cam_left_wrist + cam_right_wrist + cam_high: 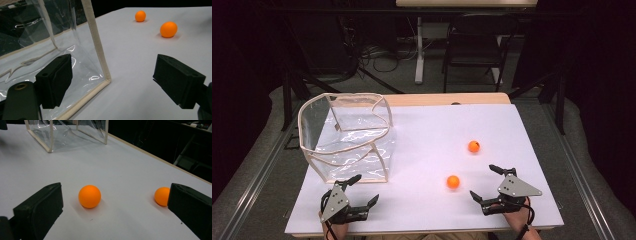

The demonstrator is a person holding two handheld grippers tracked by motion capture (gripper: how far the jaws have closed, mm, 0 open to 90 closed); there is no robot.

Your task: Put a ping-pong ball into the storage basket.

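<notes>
A clear plastic bag (347,135) with beige trim stands open on the left of the white table (422,210). Two orange balls lie to its right, one nearer (453,181) and one farther (474,146). My left gripper (366,189) is open just in front of the bag's near corner (98,52), with both balls (168,29) (140,16) beyond it. My right gripper (483,181) is open beside the nearer ball (89,196), which lies ahead of its jaws and apart from them. The farther ball (161,196) is partly hidden behind one jaw. Neither gripper holds anything.
The table's wooden far edge (447,98) runs behind the bag. A dark chair (474,45) and a white table leg (419,50) stand on the floor beyond. Bare white surface lies between the bag and the balls.
</notes>
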